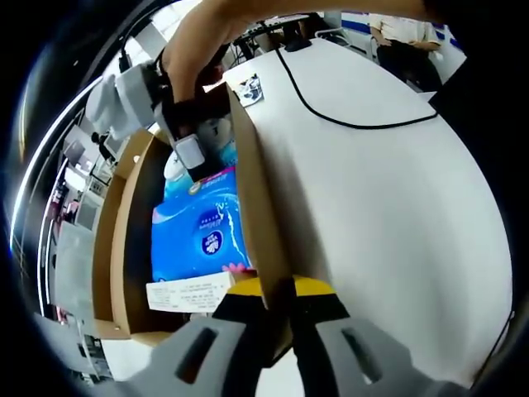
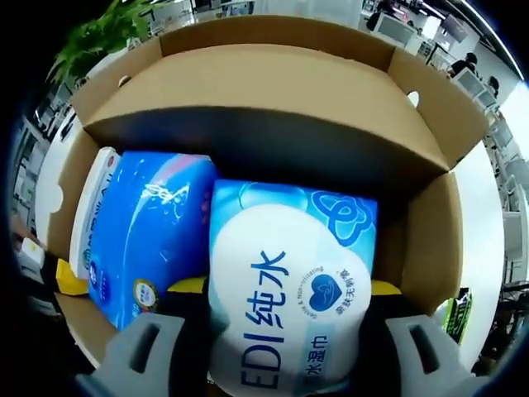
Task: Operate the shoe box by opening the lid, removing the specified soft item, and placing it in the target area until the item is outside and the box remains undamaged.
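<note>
The brown cardboard shoe box [image 1: 263, 194] lies open, its lid [image 2: 273, 91] standing up at the far side. My left gripper [image 1: 279, 324] is shut on the box's side wall, with yellow pads on either side of the cardboard. Inside lie a blue tissue pack [image 1: 198, 231] [image 2: 145, 236] and a blue-and-white wet-wipe pack [image 2: 285, 289]. My right gripper [image 2: 285, 335] is shut on the wet-wipe pack, which fills the gap between its jaws. In the left gripper view a hand holds the right gripper [image 1: 188, 155] down inside the box at its far end.
The box rests on a white table [image 1: 388, 215] with a black cable [image 1: 331, 118] across its far part. A white paper label [image 1: 188, 294] lies at the box's near end. People stand beyond the table [image 1: 401, 33]. A green plant [image 2: 103, 37] is behind the lid.
</note>
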A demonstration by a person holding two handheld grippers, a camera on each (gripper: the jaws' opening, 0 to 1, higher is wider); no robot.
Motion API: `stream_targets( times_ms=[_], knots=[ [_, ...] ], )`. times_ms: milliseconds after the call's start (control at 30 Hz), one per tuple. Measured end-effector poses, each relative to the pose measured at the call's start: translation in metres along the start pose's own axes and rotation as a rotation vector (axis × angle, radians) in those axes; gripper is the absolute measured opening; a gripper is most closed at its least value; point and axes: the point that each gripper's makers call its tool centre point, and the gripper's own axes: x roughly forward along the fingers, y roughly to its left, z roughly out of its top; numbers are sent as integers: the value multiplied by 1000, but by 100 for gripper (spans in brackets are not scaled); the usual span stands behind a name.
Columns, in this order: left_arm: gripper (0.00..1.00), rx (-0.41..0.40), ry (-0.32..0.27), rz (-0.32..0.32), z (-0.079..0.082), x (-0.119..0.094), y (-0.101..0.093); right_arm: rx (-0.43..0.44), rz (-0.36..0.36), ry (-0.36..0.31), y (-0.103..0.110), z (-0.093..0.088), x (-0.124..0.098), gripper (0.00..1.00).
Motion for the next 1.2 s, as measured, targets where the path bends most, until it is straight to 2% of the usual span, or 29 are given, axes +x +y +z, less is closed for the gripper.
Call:
stream_targets(
  times_ms=[67,200,267,333,533,933,1200],
  knots=[
    [8,5,-1,-9,3,5,8,-3,2,-6,1,-1,-2,71],
    [8,15,-13,-15,2,4,7,2,14,-14,3,2,-8,70],
    [8,20,-16,-15,2,4,7,40,37,-11,5,5,-15,61],
    [8,25,-11,-14,2,4,7,-17,8,2,-1,7,-21,61],
    [8,28,-15,-14,2,3,3,-21,4,25,-9,12,-18,60],
    [8,30,-15,-14,1,2,0,-13,34,-4,-6,13,-47,59],
    [8,32,-15,-15,0,2,-1,-58,36,-28,-5,20,-63,59]
  ],
)
